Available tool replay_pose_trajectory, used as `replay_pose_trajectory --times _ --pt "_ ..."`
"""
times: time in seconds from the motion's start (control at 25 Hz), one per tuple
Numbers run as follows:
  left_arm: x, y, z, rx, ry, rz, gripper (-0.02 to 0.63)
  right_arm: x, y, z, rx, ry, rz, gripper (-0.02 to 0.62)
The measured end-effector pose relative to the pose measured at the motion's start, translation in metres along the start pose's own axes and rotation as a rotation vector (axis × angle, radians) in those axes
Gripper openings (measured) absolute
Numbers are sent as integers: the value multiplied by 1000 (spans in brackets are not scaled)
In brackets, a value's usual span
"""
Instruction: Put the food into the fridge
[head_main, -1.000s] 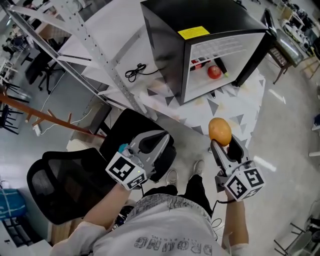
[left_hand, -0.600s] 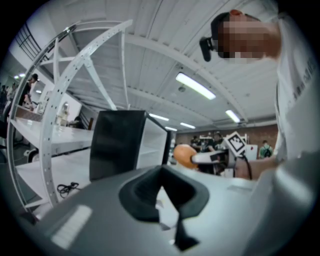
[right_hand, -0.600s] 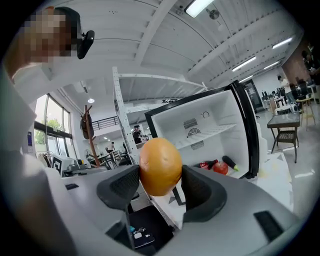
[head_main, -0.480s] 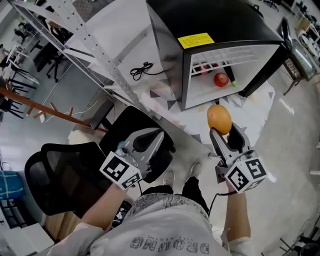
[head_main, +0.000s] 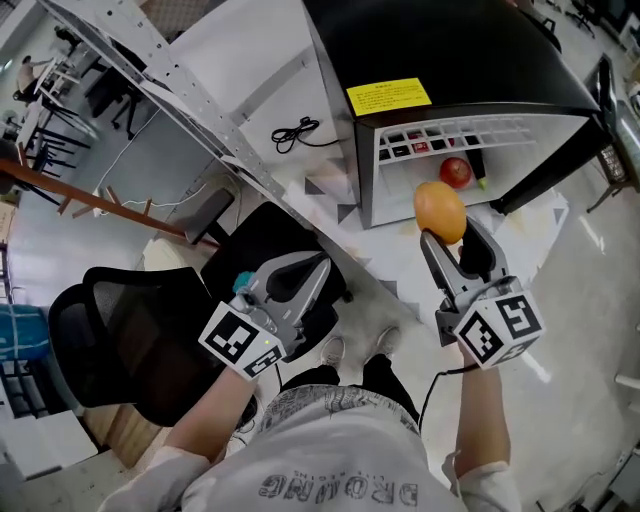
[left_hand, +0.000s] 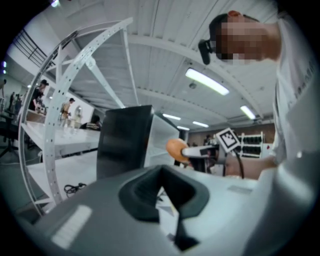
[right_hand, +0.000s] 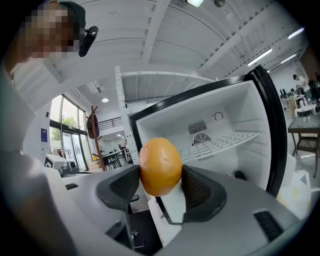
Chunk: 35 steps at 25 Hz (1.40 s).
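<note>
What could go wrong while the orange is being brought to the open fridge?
1. The orange is round, and the right hand-held gripper pinches it only at its sides, so it may slip and drop to the floor.
2. A red apple lies inside the fridge near the wire shelf; the orange could knock against either.

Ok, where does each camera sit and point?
Head view: on the head, steeply down onto fridge and both forearms.
Left gripper view: rides the left gripper, along shut empty jaws toward the fridge.
Right gripper view: rides the right gripper, along jaws clamping the orange fruit, into the fridge.
All three share the fruit.
</note>
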<state>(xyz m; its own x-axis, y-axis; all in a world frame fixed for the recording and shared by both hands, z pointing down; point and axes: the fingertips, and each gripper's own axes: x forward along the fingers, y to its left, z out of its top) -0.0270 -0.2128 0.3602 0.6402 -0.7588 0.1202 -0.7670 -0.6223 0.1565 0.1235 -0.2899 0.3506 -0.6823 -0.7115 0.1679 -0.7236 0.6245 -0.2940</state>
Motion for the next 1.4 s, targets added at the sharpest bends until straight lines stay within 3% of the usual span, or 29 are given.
replay_pose_trajectory --times 0.6,1.16,1.4 --pt "24 11 3 -16 -12 130 6 67 -26 37 -87 4 135 264" --pt "19 31 -3 -44 -24 203 8 126 -22 40 -188 49 171 264" --pt "16 36 -5 -58 -31 215 6 139 -22 36 -238 88 147 264"
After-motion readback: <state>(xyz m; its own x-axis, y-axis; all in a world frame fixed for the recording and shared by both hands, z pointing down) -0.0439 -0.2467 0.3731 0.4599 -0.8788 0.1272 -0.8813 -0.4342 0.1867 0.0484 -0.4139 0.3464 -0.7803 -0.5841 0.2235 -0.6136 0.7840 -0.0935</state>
